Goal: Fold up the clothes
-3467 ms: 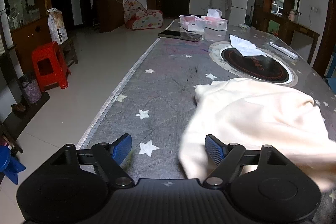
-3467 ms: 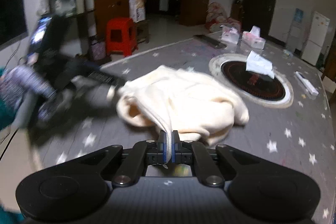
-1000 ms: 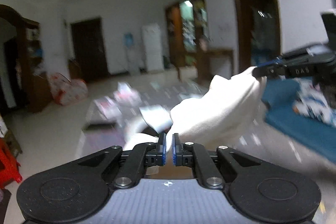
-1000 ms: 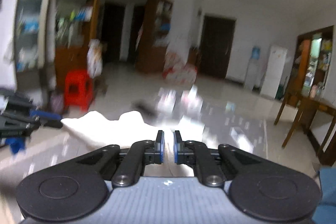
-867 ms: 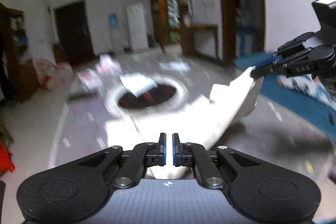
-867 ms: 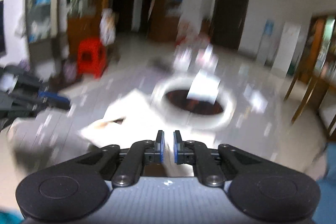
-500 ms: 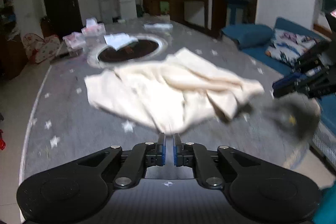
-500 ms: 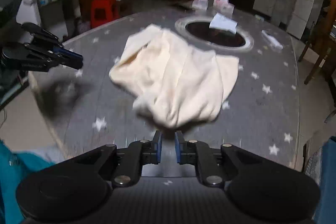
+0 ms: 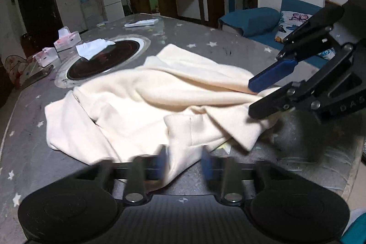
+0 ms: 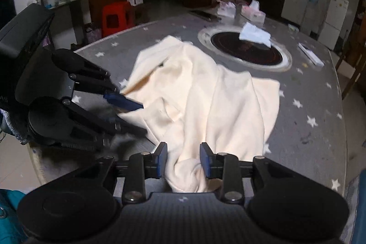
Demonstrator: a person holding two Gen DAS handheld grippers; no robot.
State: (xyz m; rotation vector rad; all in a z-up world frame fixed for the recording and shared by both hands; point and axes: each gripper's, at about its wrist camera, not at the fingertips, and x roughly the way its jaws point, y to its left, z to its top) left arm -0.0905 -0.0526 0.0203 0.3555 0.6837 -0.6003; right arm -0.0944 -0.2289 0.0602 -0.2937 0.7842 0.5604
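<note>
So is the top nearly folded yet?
Not really. Done: the top lies on the table, rumpled. In hand: the right gripper has just been opening its jaws around a bunched corner; the left gripper is open over another edge. Left: smoothing it and every fold.

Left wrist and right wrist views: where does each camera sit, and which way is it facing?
Left wrist: on the left gripper, angled down across the table at the cream garment; its blurred jaws stand apart around cloth, and the right gripper shows at the right edge.
Right wrist: on the right gripper, angled down at the same garment; its jaws have just been opening, with cloth between them; the left gripper shows at the left.
Shared: the garment, the round black hob, each other's gripper.
</note>
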